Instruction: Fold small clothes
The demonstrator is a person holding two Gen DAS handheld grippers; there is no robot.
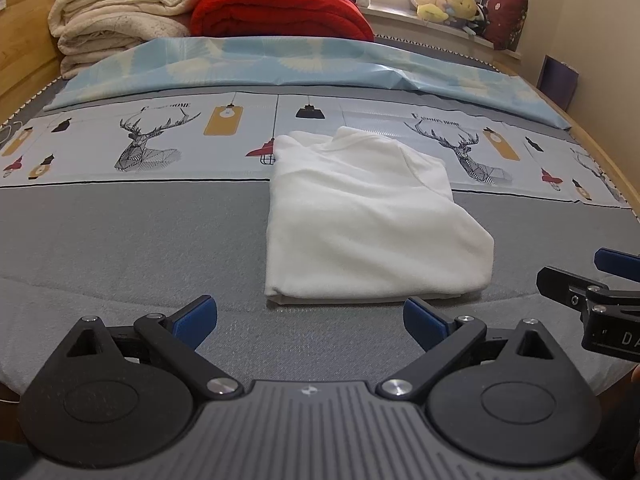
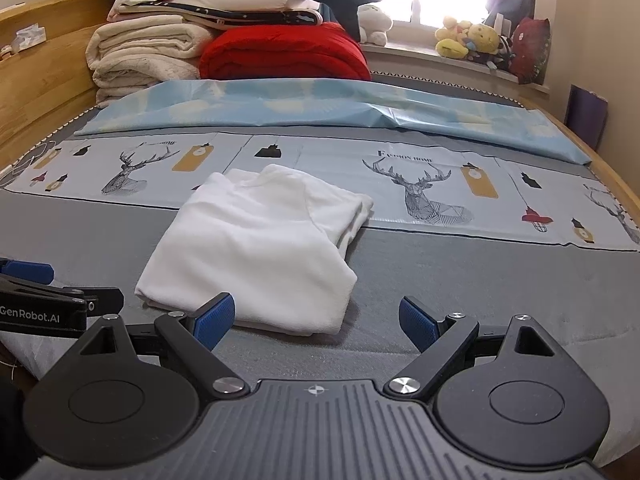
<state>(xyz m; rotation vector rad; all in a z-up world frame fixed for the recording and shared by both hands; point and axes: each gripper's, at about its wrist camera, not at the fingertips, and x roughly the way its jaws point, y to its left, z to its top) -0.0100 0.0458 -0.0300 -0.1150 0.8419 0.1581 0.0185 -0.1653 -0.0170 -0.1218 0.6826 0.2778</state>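
Note:
A white garment lies folded into a compact rectangle on the grey bed cover; it also shows in the right wrist view. My left gripper is open and empty, just short of the garment's near edge. My right gripper is open and empty, with its left pad close to the garment's near edge. The right gripper shows at the right edge of the left wrist view. The left gripper shows at the left edge of the right wrist view.
A printed deer-pattern sheet and a light blue sheet lie further back. Folded cream blankets and a red quilt are stacked at the bed's head. Plush toys sit on the windowsill. A wooden bed frame runs on the left.

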